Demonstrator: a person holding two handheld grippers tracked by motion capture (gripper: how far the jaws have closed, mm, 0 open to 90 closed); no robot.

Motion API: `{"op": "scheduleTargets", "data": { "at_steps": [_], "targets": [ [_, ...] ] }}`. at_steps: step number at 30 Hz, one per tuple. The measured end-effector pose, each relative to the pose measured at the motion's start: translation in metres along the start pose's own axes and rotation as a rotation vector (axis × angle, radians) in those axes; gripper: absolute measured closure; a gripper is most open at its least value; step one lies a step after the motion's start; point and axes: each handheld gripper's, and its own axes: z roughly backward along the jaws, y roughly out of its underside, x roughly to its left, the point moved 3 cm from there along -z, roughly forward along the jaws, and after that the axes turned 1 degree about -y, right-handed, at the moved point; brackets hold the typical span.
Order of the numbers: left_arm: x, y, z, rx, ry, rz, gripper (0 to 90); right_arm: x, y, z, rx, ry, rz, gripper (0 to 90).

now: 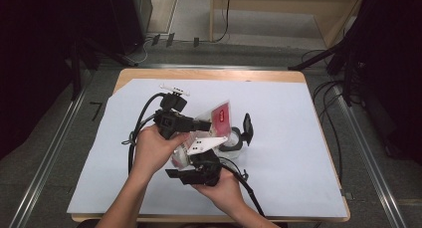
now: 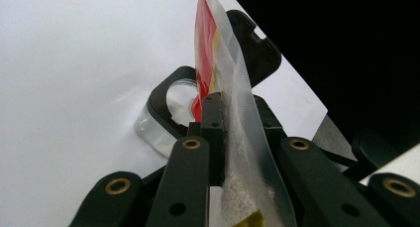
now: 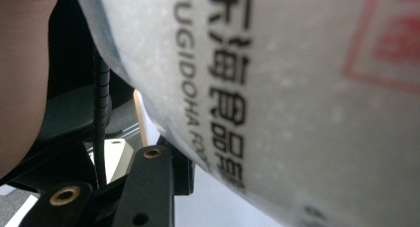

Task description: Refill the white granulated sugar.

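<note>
Our left gripper (image 2: 214, 105) has its jaws pinched tight on the edge of a thin translucent plastic food pouch with a red label (image 2: 233, 118); our right gripper (image 1: 199, 173) clamps its lower body, the printed film pressed close against the lens. The pouch hangs mid-air above the white paper-covered table (image 1: 278, 138), just left of a clear round jar with a black flip lid (image 1: 234, 143). It looks light, limp and slippery, so we judge the sealed edges the surest hold.

Light wooden surface (image 1: 209, 74), large white paper sheet (image 1: 288, 158) covering it, clear black-lidded container (image 1: 233, 147) on the sheet
</note>
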Motion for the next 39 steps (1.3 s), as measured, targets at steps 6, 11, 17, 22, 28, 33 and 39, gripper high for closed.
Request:
{"op": "scheduleTargets", "data": {
  "at_steps": [6,11,17,22,28,33,39],
  "targets": [
    [0.0002,0.0001,0.0,0.002,-0.001,0.0,80.8,-0.0001,0.0,-0.0002,0.001,-0.001,0.002,61.9],
    [-0.0003,0.0001,-0.0001,0.002,-0.004,-0.001,80.3,0.0003,0.0002,0.0001,0.003,-0.001,0.0,61.9],
    [0.0,0.0001,-0.0002,0.0,0.004,-0.001,79.7,0.0003,0.0002,0.0,0.003,-0.001,0.0,61.9],
    [0.0,0.0,0.0,0.004,0.003,0.001,78.9,0.0004,0.0001,0.0002,0.003,-0.001,-0.001,61.9],
    [0.0,0.0001,-0.0004,0.001,0.001,0.003,78.8,0.0007,0.0001,0.0001,0.004,0.001,-0.002,61.9],
    [-0.0002,0.0002,-0.0006,0.0,0.0,0.002,78.9,0.0008,0.0001,0.0003,0.005,0.001,-0.002,61.9],
    [-0.0003,0.0001,-0.001,-0.004,0.002,0.007,79.0,0.0008,0.0,0.0004,0.006,0.002,-0.004,62.0]
  ]
}}
